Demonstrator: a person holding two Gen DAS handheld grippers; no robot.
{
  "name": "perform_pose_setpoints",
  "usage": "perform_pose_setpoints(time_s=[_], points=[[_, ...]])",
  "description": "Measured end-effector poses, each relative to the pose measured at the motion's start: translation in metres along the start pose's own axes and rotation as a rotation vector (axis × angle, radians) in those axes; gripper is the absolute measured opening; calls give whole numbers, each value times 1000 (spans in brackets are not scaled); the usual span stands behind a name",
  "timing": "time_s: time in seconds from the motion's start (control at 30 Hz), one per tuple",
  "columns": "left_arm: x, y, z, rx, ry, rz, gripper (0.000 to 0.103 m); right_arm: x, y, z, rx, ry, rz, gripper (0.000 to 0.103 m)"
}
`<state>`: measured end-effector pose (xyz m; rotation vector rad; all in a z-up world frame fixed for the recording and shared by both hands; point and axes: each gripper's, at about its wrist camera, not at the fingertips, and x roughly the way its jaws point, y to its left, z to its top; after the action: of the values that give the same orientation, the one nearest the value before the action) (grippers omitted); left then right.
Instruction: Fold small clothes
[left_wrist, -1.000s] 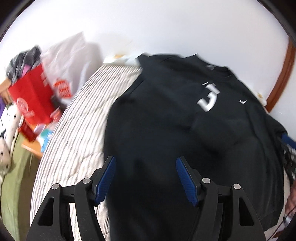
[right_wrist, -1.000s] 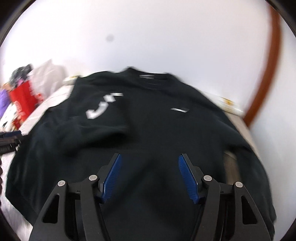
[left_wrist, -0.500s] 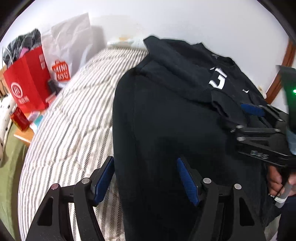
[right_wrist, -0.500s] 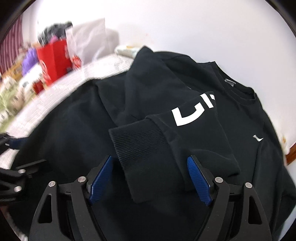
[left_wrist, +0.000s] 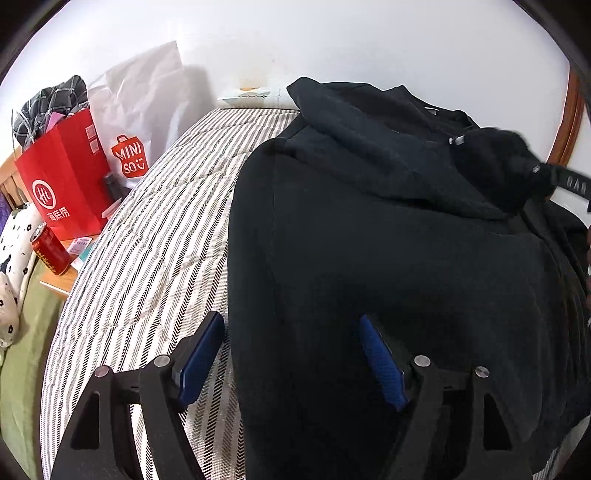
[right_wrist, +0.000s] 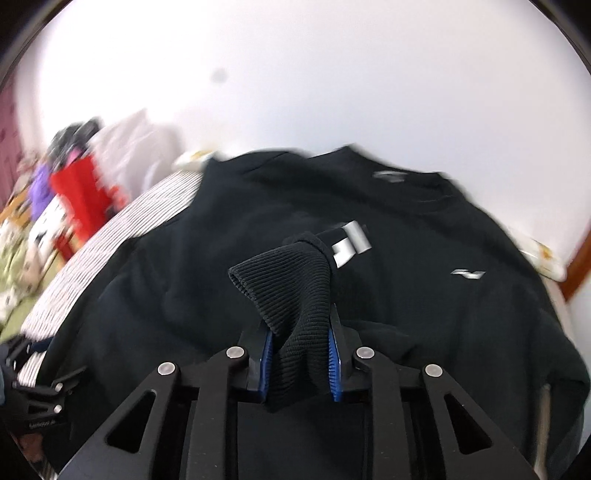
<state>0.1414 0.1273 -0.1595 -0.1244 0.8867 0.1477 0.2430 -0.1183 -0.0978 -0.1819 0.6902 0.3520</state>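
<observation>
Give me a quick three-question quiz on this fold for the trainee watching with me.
1. True or false: the right gripper is shut on the ribbed cuff of the sweatshirt.
2. Multiple choice: what does the sweatshirt lie on? A) a bare wooden floor B) a striped cover C) a glass table
3. Fill in: the left gripper is ____, its fingers straddling the sweatshirt's side edge.

Key: 1 true; 2 B; 3 open
</observation>
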Motion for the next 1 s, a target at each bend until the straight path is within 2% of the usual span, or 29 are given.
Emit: perform_pose_setpoints(time_s=[0.17, 0.33, 0.53, 0.67, 0.77, 0.83, 1.0], points=[[0, 0, -1, -9, 2, 13, 77, -16, -82, 7, 187, -38, -81, 20], [0, 1, -1, -14, 3, 18, 79, -25, -136, -14, 341, -34, -83, 18], [0, 1, -1, -16, 5, 22, 80, -21, -158, -43, 399, 8, -117, 17], [-1, 1, -1, -14, 6, 20, 81, -16, -166, -59, 399, 67, -196, 19], [-4, 1, -4, -9, 5, 27, 83, -27, -169, -71, 396, 81, -234, 33], [-8, 2, -9, -5, 7, 23, 83, -39, -171, -80, 394, 82, -233, 49], [-25, 9, -26, 7, 29, -11, 82, -77, -172, -115, 354, 99, -284, 62]])
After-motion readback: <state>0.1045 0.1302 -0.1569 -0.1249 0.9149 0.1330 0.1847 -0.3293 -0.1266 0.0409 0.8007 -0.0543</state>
